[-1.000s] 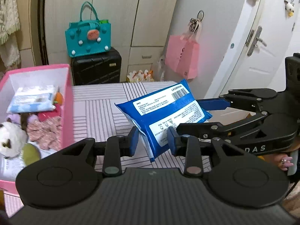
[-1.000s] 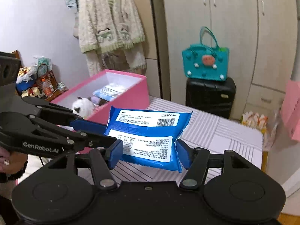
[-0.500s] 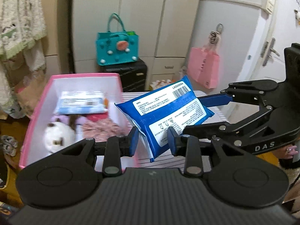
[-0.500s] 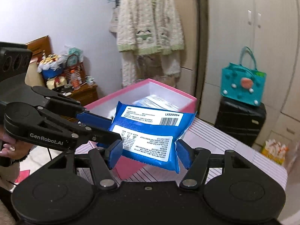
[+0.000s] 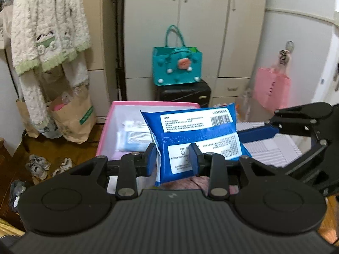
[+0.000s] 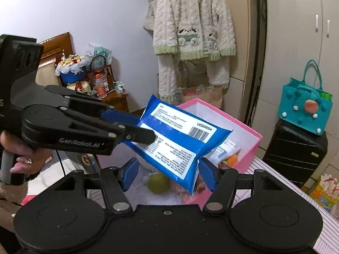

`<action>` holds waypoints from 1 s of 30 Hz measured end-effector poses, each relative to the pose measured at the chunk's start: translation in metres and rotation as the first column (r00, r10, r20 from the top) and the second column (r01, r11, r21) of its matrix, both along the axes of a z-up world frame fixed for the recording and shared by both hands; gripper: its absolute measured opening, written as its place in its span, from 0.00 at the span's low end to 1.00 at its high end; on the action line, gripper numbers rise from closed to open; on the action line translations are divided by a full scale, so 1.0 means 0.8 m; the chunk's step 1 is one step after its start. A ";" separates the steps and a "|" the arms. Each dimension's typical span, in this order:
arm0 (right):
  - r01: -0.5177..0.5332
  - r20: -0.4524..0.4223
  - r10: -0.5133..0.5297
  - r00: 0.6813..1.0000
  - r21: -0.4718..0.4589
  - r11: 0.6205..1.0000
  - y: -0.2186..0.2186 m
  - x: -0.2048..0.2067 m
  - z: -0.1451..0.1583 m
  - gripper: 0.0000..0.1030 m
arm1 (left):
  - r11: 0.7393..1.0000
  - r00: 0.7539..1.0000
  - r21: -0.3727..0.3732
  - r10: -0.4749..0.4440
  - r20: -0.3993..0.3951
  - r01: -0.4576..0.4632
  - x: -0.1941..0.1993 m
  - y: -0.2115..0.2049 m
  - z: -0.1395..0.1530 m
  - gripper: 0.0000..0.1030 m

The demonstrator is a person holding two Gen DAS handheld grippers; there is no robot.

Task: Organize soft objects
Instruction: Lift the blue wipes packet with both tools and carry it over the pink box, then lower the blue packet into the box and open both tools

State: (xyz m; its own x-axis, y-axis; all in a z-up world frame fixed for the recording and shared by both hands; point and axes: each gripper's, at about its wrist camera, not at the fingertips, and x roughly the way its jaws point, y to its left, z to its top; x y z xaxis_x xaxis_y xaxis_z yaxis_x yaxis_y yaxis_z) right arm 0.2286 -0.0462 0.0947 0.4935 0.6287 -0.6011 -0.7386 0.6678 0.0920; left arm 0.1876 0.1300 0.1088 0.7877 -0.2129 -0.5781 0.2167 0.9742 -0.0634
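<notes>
The blue pack hangs in the air above the pink box, held at both ends. The left gripper has its fingers narrow, pinched on the pack's near edge; the right gripper grips it from the other side, one blue pad against its crimped end, the fingers set fairly wide across the pack's width. In the right wrist view the pack tilts, barcode end toward the box's far wall.

Inside the box lie a pale pack, a green ball and something orange. The box sits on a striped surface. Beyond it a teal bag stands on a black suitcase; a pink bag hangs to the right, and a fluffy white cardigan hangs on the left. A hand holds the left gripper's handle.
</notes>
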 end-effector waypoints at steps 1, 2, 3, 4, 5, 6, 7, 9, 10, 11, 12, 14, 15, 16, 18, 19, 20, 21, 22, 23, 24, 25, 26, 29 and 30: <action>-0.001 -0.007 0.001 1.000 -0.002 1.000 0.005 0.009 -0.001 0.67 | 1.000 1.000 0.002 0.014 -0.001 -0.014 0.010 0.005 0.000 0.31; 0.000 -0.011 -0.001 1.000 -0.006 1.000 0.011 0.016 -0.002 0.67 | 1.000 1.000 0.005 0.024 0.001 -0.024 0.020 0.008 0.000 0.31; 0.005 -0.009 -0.005 1.000 -0.013 1.000 0.017 0.024 -0.003 0.67 | 0.999 0.999 0.008 0.035 0.005 -0.035 0.030 0.010 0.000 0.31; 0.013 -0.011 -0.013 1.000 -0.018 1.000 0.022 0.032 -0.005 0.67 | 0.999 0.999 0.004 0.047 0.005 -0.047 0.039 0.013 -0.001 0.31; 0.021 -0.016 -0.022 1.000 -0.026 0.999 0.027 0.040 -0.007 0.67 | 0.998 0.998 -0.004 0.056 -0.001 -0.056 0.049 0.016 -0.002 0.31; 0.035 -0.017 -0.035 0.999 -0.036 0.999 0.032 0.048 -0.009 0.67 | 0.998 0.998 -0.007 0.058 -0.013 -0.058 0.059 0.018 -0.004 0.31; 0.051 -0.013 -0.051 0.999 -0.040 0.998 0.035 0.054 -0.011 0.67 | 0.998 0.997 -0.024 0.064 -0.036 -0.064 0.070 0.022 -0.007 0.31; 0.063 0.004 -0.063 0.998 -0.046 0.997 0.039 0.062 -0.015 0.67 | 0.996 0.993 -0.065 0.061 -0.098 -0.067 0.090 0.030 -0.015 0.31; 0.067 0.003 -0.067 0.998 -0.051 0.996 0.042 0.066 -0.016 0.67 | 0.995 0.992 -0.075 0.060 -0.114 -0.069 0.097 0.034 -0.018 0.31; 0.064 0.000 -0.064 0.998 -0.057 0.996 0.047 0.070 -0.017 0.67 | 0.995 0.991 -0.076 0.061 -0.119 -0.071 0.103 0.037 -0.020 0.32; 0.056 -0.005 -0.056 0.998 -0.059 0.997 0.049 0.072 -0.019 0.67 | 0.994 0.991 -0.076 0.070 -0.117 -0.079 0.105 0.039 -0.023 0.32; 0.058 -0.025 -0.060 0.998 -0.058 0.997 0.054 0.079 -0.023 0.67 | 0.993 0.991 -0.072 0.085 -0.103 -0.093 0.113 0.042 -0.025 0.31; 0.061 -0.030 -0.063 0.998 -0.063 0.996 0.056 0.083 -0.025 0.67 | 0.993 0.991 -0.069 0.088 -0.100 -0.095 0.118 0.043 -0.025 0.31; 0.064 -0.031 -0.067 0.997 -0.070 0.995 0.059 0.087 -0.028 0.67 | 0.992 0.991 -0.071 0.093 -0.101 -0.101 0.123 0.044 -0.027 0.31; 0.080 -0.034 -0.083 0.996 -0.083 0.993 0.063 0.095 -0.031 0.67 | 0.992 0.990 -0.068 0.096 -0.108 -0.104 0.136 0.043 -0.031 0.31; 0.083 -0.035 -0.087 0.996 -0.091 0.992 0.065 0.100 -0.033 0.67 | 0.992 0.989 -0.067 0.101 -0.112 -0.109 0.143 0.043 -0.035 0.31; 0.088 -0.036 -0.092 0.995 -0.097 0.991 0.067 0.105 -0.034 0.67 | 0.992 0.988 -0.062 0.104 -0.114 -0.112 0.146 0.043 -0.037 0.31; 0.096 -0.038 -0.100 0.994 -0.105 0.990 0.069 0.110 -0.036 0.66 | 0.992 0.988 -0.053 0.103 -0.116 -0.110 0.153 0.041 -0.041 0.31; 0.106 -0.040 -0.111 0.993 -0.117 0.988 0.070 0.114 -0.038 0.65 | 0.992 0.987 -0.055 0.104 -0.125 -0.112 0.161 0.041 -0.045 0.31; 0.113 -0.041 -0.119 0.992 -0.132 0.985 0.073 0.119 -0.041 0.63 | 0.992 0.985 -0.055 0.103 -0.136 -0.111 0.167 0.040 -0.048 0.31; 0.119 -0.044 -0.126 0.991 -0.145 0.982 0.075 0.123 -0.044 0.62 | 0.992 0.984 -0.055 0.103 -0.143 -0.112 0.174 0.040 -0.051 0.31; 0.127 -0.049 -0.136 0.990 -0.153 0.980 0.076 0.127 -0.048 0.62 | 0.992 0.983 -0.056 0.104 -0.150 -0.113 0.179 0.039 -0.056 0.32; 0.134 -0.053 -0.145 0.988 -0.160 0.978 0.077 0.130 -0.051 0.61 | 0.993 0.983 -0.051 0.102 -0.155 -0.111 0.184 0.038 -0.060 0.32; 0.143 -0.057 -0.155 0.986 -0.172 0.975 0.079 0.135 -0.061 0.60 | 0.992 0.981 -0.036 0.116 -0.155 -0.123 0.196 0.034 -0.072 0.31; 0.146 -0.047 -0.157 0.987 -0.182 0.972 0.082 0.138 -0.064 0.60 | 0.992 0.980 -0.033 0.117 -0.159 -0.124 0.198 0.034 -0.077 0.31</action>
